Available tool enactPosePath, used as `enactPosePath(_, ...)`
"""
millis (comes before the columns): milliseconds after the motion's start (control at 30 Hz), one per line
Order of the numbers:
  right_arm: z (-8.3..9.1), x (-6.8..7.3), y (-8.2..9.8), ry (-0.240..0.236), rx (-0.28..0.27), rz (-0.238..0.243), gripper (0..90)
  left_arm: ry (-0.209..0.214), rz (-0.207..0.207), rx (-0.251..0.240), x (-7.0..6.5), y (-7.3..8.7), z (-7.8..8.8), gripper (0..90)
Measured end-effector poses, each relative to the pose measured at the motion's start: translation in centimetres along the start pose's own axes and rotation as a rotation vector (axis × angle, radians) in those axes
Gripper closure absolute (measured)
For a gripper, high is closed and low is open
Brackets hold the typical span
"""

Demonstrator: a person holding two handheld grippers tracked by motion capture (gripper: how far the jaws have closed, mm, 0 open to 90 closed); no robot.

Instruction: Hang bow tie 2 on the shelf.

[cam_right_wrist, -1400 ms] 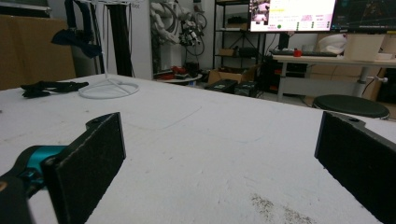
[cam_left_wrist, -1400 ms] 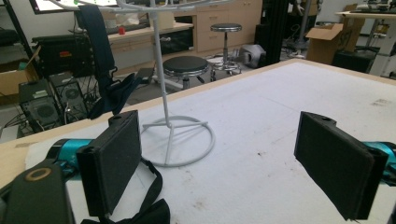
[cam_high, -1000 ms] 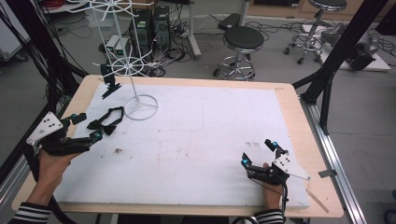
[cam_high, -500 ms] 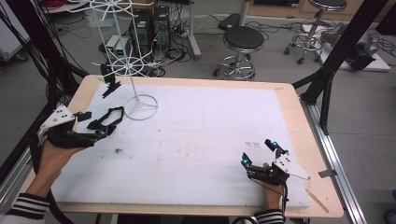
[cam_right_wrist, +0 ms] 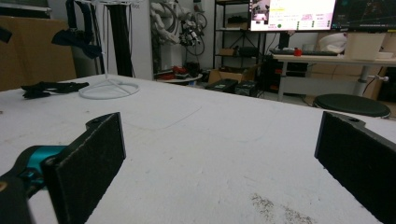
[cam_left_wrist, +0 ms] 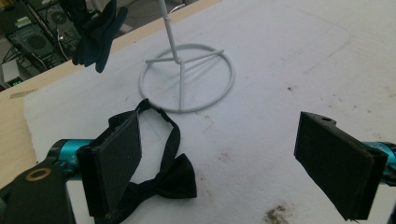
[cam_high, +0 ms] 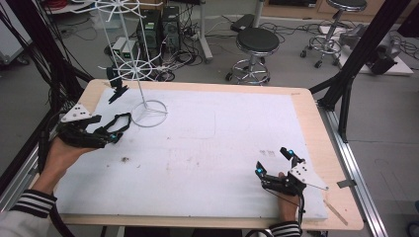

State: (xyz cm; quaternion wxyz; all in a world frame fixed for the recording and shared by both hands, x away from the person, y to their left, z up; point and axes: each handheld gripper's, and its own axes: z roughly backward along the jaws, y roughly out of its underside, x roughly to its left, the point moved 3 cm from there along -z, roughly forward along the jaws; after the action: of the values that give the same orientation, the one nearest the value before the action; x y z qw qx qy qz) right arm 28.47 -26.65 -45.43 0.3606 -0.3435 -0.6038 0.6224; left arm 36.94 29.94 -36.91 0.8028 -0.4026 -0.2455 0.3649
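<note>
Left gripper (cam_left_wrist: 217, 161) jaws wide apart over one black bow tie (cam_left_wrist: 161, 179) | right gripper (cam_right_wrist: 219, 170) jaws wide, empty | one white wire stand (cam_high: 148, 112) far left

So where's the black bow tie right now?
The black bow tie lies flat on the white mat at the table's left side, just in front of the wire stand's ring base, beside the open left hand-held gripper.

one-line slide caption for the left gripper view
Open left gripper over a black bow tie, near the white wire stand.
</note>
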Motion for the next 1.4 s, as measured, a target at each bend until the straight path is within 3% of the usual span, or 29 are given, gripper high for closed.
enactPosePath(700, 0.0, 0.1, 0.0, -0.001, 0.004, -0.008, 1.1, 0.114, -0.187, 0.197, 2.8, 0.1, -2.1, 14.7)
enactPosePath(867, 0.0, 0.0, 0.0, 0.001, 0.007, -0.006, 1.1, 0.166, -0.183, 0.204, 3.4, 0.3, -2.5, 14.0)
enactPosePath(1033, 0.0, 0.1, 0.0, 0.002, 0.009, -0.005, 1.1, 0.184, -0.228, 0.257, 4.0, 0.8, -3.1, 12.8)
enactPosePath(1200, 0.0, 0.0, 0.0, 0.005, 0.012, -0.006, 1.1, 0.173, -0.29, 0.313, 4.2, 1.1, -3.7, 12.8)
enactPosePath(1400, 0.0, 0.0, 0.0, 0.005, 0.012, -0.007, 1.1, 0.214, -0.332, 0.363, 4.3, 1.4, -4.1, 12.9)
